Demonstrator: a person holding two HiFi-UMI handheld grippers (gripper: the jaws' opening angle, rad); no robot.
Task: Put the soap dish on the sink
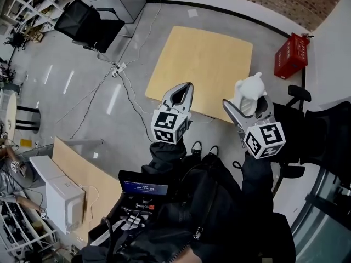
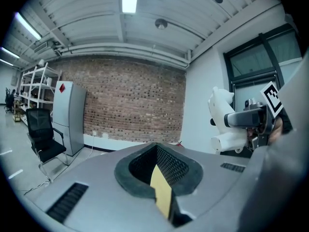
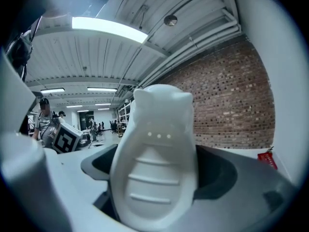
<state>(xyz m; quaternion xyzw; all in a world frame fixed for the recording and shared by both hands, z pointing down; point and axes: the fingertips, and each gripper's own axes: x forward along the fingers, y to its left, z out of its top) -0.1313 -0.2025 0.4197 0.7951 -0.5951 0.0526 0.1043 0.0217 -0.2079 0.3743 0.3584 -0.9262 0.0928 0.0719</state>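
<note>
The white soap dish (image 1: pixel 250 93), ribbed inside and with two small ears on top, stands upright between the jaws of my right gripper (image 1: pixel 245 107), which is shut on it. In the right gripper view the soap dish (image 3: pixel 157 161) fills the middle and hides the jaw tips. My left gripper (image 1: pixel 185 89) is held beside it on the left, shut and holding nothing. From the left gripper view the soap dish (image 2: pixel 223 121) shows at the right, in the other gripper. Both grippers hang in the air above the near edge of a wooden table (image 1: pixel 203 64). No sink is in view.
A red crate (image 1: pixel 291 56) stands on the floor beyond the table's right corner. A black office chair (image 1: pixel 86 22) is at the far left and another (image 1: pixel 323 138) at my right. Cables and a power strip (image 1: pixel 117 68) lie on the floor. A white box (image 1: pixel 61 195) sits on a desk at the lower left.
</note>
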